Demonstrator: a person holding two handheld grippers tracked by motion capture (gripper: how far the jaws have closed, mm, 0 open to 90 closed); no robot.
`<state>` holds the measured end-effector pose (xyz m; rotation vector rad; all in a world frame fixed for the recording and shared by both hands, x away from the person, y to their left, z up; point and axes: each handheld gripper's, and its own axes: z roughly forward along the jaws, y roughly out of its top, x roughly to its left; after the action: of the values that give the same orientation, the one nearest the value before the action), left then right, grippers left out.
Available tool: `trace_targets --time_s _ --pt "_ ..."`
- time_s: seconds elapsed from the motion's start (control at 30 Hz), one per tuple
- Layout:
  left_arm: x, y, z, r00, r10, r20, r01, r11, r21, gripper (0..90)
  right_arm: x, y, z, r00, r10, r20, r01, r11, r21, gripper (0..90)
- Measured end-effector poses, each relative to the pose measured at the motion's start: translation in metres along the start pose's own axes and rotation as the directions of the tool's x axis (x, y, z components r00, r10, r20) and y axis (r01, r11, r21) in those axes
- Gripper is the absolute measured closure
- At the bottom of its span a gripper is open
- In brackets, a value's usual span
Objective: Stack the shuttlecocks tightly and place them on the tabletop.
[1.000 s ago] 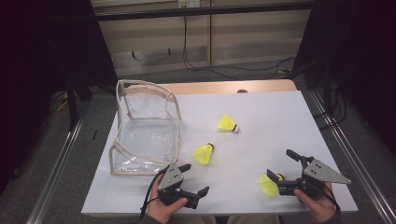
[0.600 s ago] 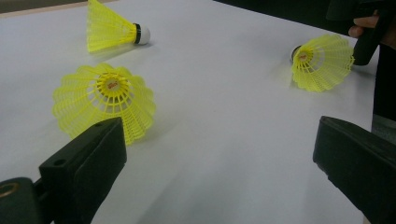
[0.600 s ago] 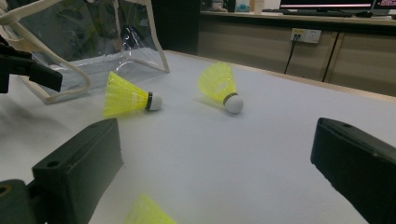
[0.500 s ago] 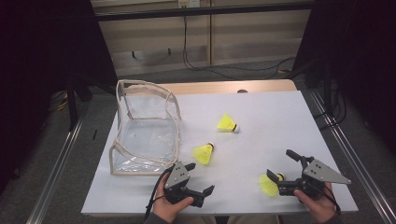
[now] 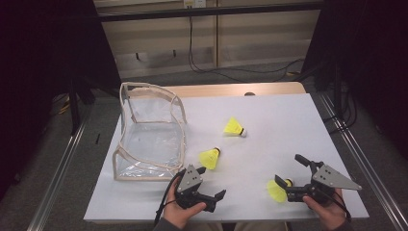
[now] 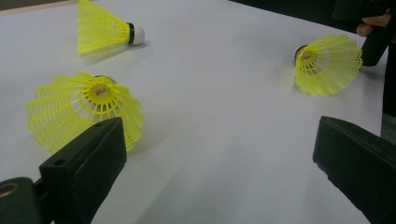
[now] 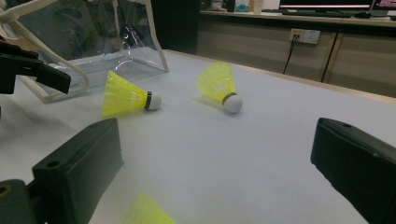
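Note:
Three yellow shuttlecocks lie on the white table (image 5: 288,125). The far shuttlecock (image 5: 234,127) (image 6: 105,30) (image 7: 219,84) is near the middle. The middle shuttlecock (image 5: 210,158) (image 6: 84,109) (image 7: 126,95) lies just beyond my left gripper (image 5: 211,183) (image 6: 219,158), by its left jaw; that gripper is open and holds nothing. The near shuttlecock (image 5: 276,190) (image 6: 329,63) rests at the tip of one jaw of my right gripper (image 5: 288,169) (image 7: 219,158), which is open. Its edge (image 7: 144,212) peeks in low between those jaws.
A clear plastic pouch with beige trim (image 5: 149,134) (image 7: 93,42) stands open at the table's left side, close to the left gripper. Bare wood edges the table's far side (image 5: 216,90). Metal rails run along both sides.
My left gripper has moved a little right and forward, toward the middle shuttlecock. The right gripper and the shuttlecocks have stayed put.

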<state>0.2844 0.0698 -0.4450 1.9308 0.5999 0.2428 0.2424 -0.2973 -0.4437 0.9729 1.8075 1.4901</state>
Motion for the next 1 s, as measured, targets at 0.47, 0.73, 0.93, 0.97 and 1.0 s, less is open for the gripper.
trace_targets --time_s 0.47,0.73,0.93,0.97,1.0 --pt "-0.003 0.007 0.015 1.0 -0.008 -0.005 0.008 0.9997 0.022 2.9 -0.001 0.0 0.0 1.0 0.001 0.0 -0.001 1.0 0.002 1.3" --pt "-0.005 0.009 0.025 0.9997 -0.015 -0.02 0.016 0.9993 0.032 3.5 0.0 0.0 -0.001 1.0 0.0 -0.001 0.0 1.0 0.001 1.3" --pt "-0.002 0.011 0.03 0.999 -0.022 -0.04 0.024 0.9989 0.04 4.1 -0.001 0.0 -0.001 1.0 -0.004 0.002 0.004 1.0 0.001 1.3" --pt "-0.002 0.012 0.031 0.9988 -0.027 -0.042 0.029 0.9987 0.041 4.3 -0.001 0.0 -0.001 1.0 -0.002 0.002 0.002 1.0 0.002 1.3" --pt "-0.001 0.012 0.031 0.9982 -0.032 -0.05 0.033 0.9989 0.034 4.4 -0.001 0.0 -0.001 1.0 -0.005 0.002 0.005 1.0 0.001 1.3"
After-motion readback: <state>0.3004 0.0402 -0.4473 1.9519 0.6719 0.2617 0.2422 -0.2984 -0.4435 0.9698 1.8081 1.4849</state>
